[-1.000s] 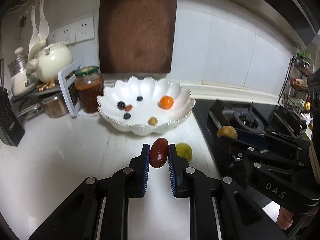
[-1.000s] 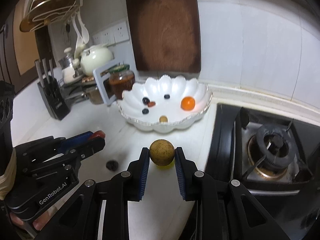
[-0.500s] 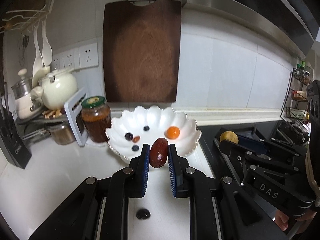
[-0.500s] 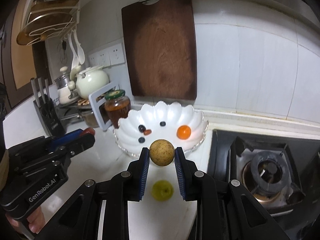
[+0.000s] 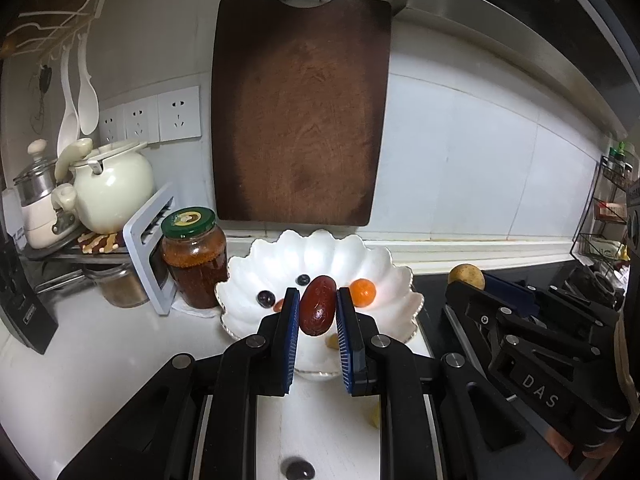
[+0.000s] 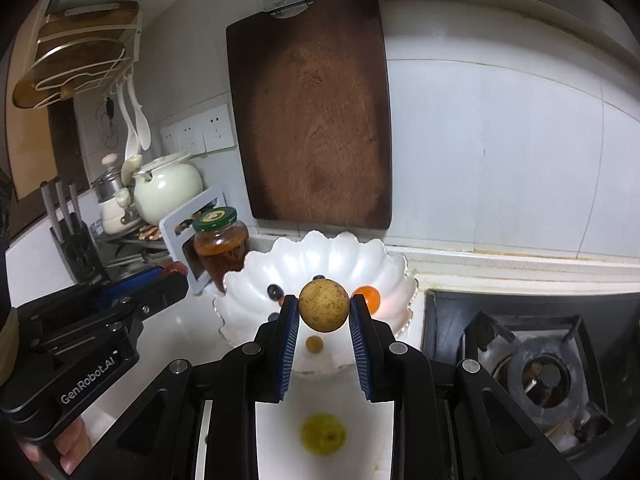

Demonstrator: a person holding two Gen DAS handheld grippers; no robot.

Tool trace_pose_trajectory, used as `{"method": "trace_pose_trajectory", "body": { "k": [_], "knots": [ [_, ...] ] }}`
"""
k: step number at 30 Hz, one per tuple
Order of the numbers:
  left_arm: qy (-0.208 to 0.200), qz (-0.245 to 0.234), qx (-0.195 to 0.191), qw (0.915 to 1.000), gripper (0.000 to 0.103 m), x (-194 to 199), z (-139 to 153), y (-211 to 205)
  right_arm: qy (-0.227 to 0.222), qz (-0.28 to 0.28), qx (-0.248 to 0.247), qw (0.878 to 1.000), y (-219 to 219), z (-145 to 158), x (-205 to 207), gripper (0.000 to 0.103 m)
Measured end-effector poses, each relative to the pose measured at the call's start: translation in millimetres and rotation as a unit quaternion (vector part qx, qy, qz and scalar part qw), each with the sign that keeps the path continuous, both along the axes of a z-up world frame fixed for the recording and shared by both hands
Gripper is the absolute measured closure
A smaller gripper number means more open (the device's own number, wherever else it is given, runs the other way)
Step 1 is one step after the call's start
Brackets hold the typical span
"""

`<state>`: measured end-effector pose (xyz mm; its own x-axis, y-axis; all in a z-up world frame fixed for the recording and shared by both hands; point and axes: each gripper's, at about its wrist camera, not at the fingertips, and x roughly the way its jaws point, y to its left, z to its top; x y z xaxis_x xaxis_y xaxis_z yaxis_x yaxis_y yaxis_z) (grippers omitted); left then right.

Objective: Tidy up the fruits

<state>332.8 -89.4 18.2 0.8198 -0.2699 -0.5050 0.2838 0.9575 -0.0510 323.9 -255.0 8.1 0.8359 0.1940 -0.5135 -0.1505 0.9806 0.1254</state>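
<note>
A: White scalloped bowl (image 5: 394, 280) sits on the counter under the hanging chopping board (image 5: 300, 108), beside the jar (image 5: 195, 258). It holds an orange fruit (image 5: 363, 292), dark berries and a small tan one.

B: And the two tools?

A: Left gripper (image 5: 318, 312) pinches a dark red date (image 5: 318, 306) between its blue pads, held in the air in front of the bowl. Right gripper (image 6: 324, 314) pinches a round tan fruit (image 6: 324, 305) the same way. Both sets of fingers are closed on their fruit, neither spread.

B: What remains outside?

A: A yellow-green fruit (image 6: 323, 434) lies on the counter (image 5: 80, 360) below the right gripper, a dark berry (image 5: 299, 470) below the left.

B: How should the drop go, in your judgement?

A: Carry each fruit over the rim, lower it close to the bowl floor, then part the pads slowly. The round one will likely roll, so aim at the middle hollow, away from the scalloped edge. One gripper at a time, I think, since they stand near each other.
</note>
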Motion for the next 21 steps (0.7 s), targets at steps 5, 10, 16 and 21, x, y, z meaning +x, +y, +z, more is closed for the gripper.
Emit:
{"method": "trace_pose_trajectory", "body": {
  "k": [5,10,16,21],
  "knots": [
    [0.001,0.005,0.002,1.0,0.084,19,3,-1,0.0,-0.006,-0.004,1.0,2,1,18,0.076],
    [0.005,0.005,0.006,1.0,0.084,44,5,-3,0.005,-0.013,-0.007,1.0,4,2,43,0.076],
    [0.019,0.004,0.014,0.9997,0.084,73,-1,-8,0.021,-0.019,-0.017,0.999,4,-3,75,0.076],
    [0.042,0.006,0.014,0.999,0.084,97,-9,-11,0.034,-0.016,-0.022,0.999,9,-10,99,0.076]
  ]
}}
